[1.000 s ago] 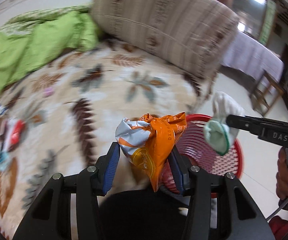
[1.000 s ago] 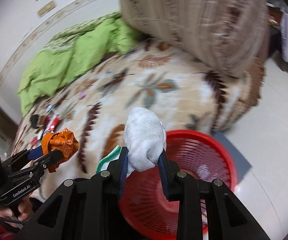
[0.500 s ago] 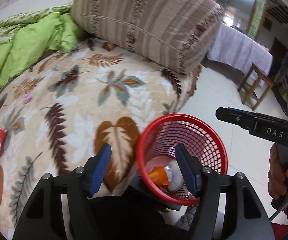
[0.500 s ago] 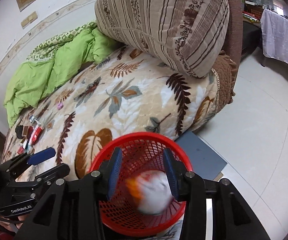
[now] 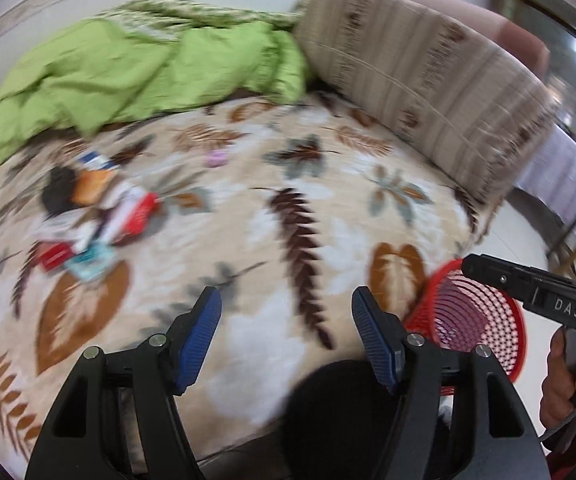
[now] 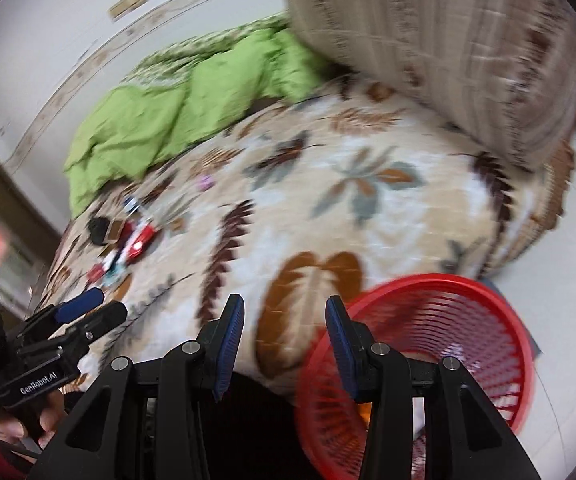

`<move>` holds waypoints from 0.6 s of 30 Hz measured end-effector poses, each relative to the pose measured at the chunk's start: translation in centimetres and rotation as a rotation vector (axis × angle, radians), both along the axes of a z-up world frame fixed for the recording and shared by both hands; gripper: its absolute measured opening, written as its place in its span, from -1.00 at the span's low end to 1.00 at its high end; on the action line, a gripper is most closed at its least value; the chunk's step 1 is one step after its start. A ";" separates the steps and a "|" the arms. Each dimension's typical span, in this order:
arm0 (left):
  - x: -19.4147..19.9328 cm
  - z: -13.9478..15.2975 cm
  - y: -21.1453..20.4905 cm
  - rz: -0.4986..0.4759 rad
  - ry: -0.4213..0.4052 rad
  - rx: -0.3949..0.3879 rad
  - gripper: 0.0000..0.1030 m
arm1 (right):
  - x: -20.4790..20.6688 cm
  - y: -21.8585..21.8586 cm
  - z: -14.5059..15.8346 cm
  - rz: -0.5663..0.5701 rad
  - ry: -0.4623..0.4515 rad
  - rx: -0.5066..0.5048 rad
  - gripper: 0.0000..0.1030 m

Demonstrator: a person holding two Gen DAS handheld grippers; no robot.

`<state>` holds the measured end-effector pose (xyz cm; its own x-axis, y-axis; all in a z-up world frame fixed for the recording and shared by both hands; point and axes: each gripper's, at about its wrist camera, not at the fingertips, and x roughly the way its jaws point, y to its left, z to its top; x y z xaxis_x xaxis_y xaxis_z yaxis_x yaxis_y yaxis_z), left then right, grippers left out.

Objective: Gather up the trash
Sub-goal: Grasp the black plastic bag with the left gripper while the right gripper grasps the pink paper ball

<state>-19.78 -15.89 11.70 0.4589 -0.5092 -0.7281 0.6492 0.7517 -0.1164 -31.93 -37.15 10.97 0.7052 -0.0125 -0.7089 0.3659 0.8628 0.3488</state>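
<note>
both grippers empty above the bed, trash pile still on the blanket

a small heap of crumpled wrappers and packets (image 5: 92, 220), red, white, orange, teal and black, lies on the beige fleece blanket printed with brown and grey leaves (image 5: 288, 184). motion blur makes an exact count of the pieces impossible; it reads as one cluster of several items, near the blanket's left part in both views. one small pink scrap (image 5: 218, 157) lies apart from the cluster, further up the blanket.

one round red plastic mesh basket (image 6: 448, 344) stands on the pale floor just beside the bed's near edge; something orange and white shows through its mesh low down, too blurred to name.

the left gripper (image 5: 286, 338), black with two blue ribbed pads, is released: its jaws stand wide apart with only blanket seen between them. the right gripper (image 6: 284, 346), of the same make, is also released, jaws parted and nothing between them; the basket's rim sits just behind its right finger. a hand shows at each handle in the other's view.

further out lie one rumpled lime-green quilt (image 5: 136, 68) along the wall side and one large bolster-like pillow striped in beige and brown (image 5: 420, 92) at the bed's right end, resting on the blanket.
</note>
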 end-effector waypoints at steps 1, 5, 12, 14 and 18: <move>0.4 0.0 0.9 0.022 0.002 0.000 0.30 | 0.7 0.8 0.0 0.024 0.001 -0.003 -0.13; 1.5 -0.5 4.0 0.100 0.016 -0.004 0.30 | 2.8 3.4 -0.1 0.115 0.009 -0.025 -0.13; 3.8 -0.8 7.9 0.210 0.027 -0.023 0.30 | 6.0 6.2 0.5 0.223 0.019 -0.062 -0.10; 4.6 -0.6 9.1 0.241 0.025 -0.030 0.30 | 6.6 6.6 0.7 0.235 0.016 -0.068 -0.05; 6.9 0.0 11.3 0.314 0.018 -0.045 0.31 | 8.0 7.0 1.0 0.248 0.012 -0.052 -0.04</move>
